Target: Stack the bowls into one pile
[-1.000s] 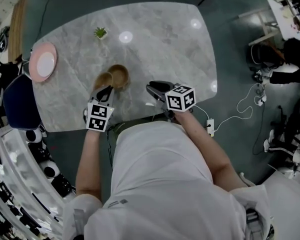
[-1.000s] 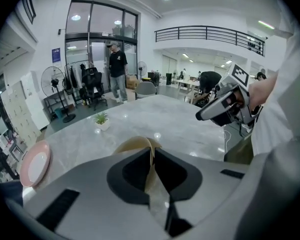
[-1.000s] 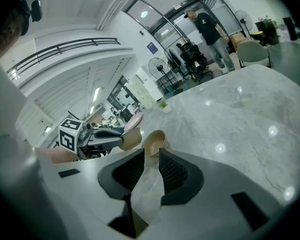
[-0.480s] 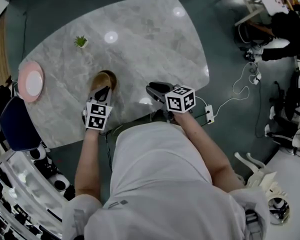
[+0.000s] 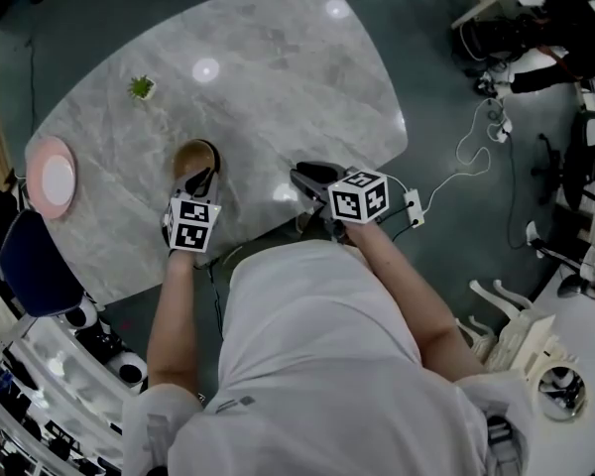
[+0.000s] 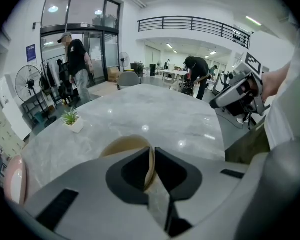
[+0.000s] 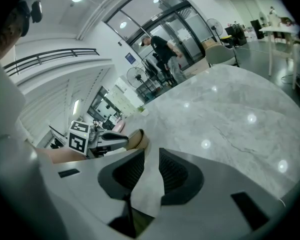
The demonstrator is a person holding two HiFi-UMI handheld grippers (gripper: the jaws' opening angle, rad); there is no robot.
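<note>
A brown wooden bowl [image 5: 192, 154] stands on the grey marble table [image 5: 278, 77] near its front edge; only one bowl outline shows there. My left gripper [image 5: 202, 178] is shut on the near rim of that bowl. In the left gripper view the thin rim [image 6: 151, 165] runs between the closed jaws and the bowl [image 6: 121, 146] lies just beyond them. My right gripper [image 5: 307, 177] hovers to the right of the bowl, apart from it, open with only table between its jaws. The right gripper view shows the bowl [image 7: 138, 138] and the left gripper [image 7: 115, 138] at its left.
A pink plate [image 5: 52, 177] lies at the table's left edge and a small potted plant [image 5: 141, 88] stands behind the bowl. A dark blue chair [image 5: 35, 266] is at the left. A power strip with a cable [image 5: 414, 206] lies on the floor at the right.
A second ago two bowls showed side by side, one in my left gripper. That bowl moved right and down onto the other, and now one pile shows. The right gripper shifted slightly.
</note>
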